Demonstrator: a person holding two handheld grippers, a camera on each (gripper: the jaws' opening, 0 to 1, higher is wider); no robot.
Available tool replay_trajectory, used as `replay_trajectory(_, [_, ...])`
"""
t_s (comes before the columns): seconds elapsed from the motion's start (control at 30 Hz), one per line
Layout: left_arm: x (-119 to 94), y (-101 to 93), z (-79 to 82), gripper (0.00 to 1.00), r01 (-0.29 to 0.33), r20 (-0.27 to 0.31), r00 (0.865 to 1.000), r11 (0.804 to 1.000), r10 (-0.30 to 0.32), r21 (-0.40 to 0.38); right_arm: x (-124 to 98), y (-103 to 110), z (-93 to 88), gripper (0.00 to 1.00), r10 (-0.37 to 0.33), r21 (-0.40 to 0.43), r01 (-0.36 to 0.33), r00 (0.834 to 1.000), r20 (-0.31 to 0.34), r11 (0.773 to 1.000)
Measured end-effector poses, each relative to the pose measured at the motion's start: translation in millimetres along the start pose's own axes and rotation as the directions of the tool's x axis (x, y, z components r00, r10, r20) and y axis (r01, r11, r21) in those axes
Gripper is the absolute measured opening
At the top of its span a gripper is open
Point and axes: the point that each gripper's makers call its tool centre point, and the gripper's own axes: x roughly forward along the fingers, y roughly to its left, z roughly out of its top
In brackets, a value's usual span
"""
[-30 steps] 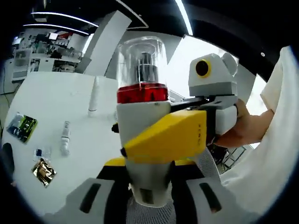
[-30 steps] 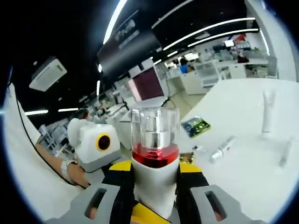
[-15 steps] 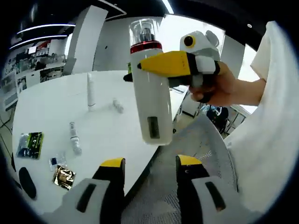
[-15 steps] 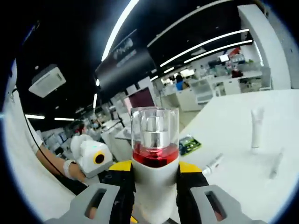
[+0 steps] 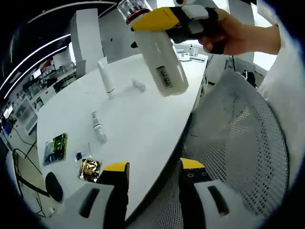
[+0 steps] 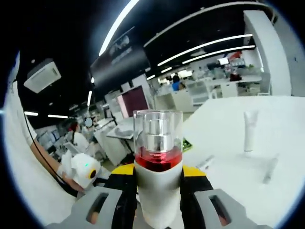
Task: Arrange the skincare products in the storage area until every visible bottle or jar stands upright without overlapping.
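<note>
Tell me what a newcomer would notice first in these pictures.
Most striking is the big white bottle with a red ring and clear cap, held in the air by the right gripper, tilted above the white table. One slim tube stands upright there; smaller tubes lie flat nearby.

The tabletop (image 5: 143, 124) lies bare at its centre and toward 3 o'clock. Obstacles cluster from 9 to 12 o'clock: an upright tube (image 5: 106, 78), a lying bottle (image 5: 98, 130), and sachets (image 5: 89, 169). A mesh chair (image 5: 238, 143) blocks the near edge.
</note>
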Motion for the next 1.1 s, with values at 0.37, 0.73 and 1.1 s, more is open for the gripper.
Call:
replay_trajectory(0.37, [3.9, 2.5, -14.3, 0.32, -0.026, -0.07, 0.997, 0.997, 0.031, 0.067, 7.6, -34.7, 0.8, 0.3, -0.077, -0.015, 0.076, 0.997, -0.024, 0.997])
replay_trajectory(0.73, [5.0, 16.5, -21.3, 0.3, -0.09, -0.093, 0.991, 0.99, 0.1, 0.106, 22.7, -79.7, 3.5, 0.3, -0.148, -0.047, 0.146, 0.988, -0.036, 0.988])
replay_trajectory(1.1, [4.2, 24.6, -35.9, 0.24, -0.119, -0.166, 0.976, 0.983, 0.142, 0.139, 40.0, -109.1, -5.2, 0.29, -0.204, -0.074, 0.199, 0.977, -0.065, 0.977])
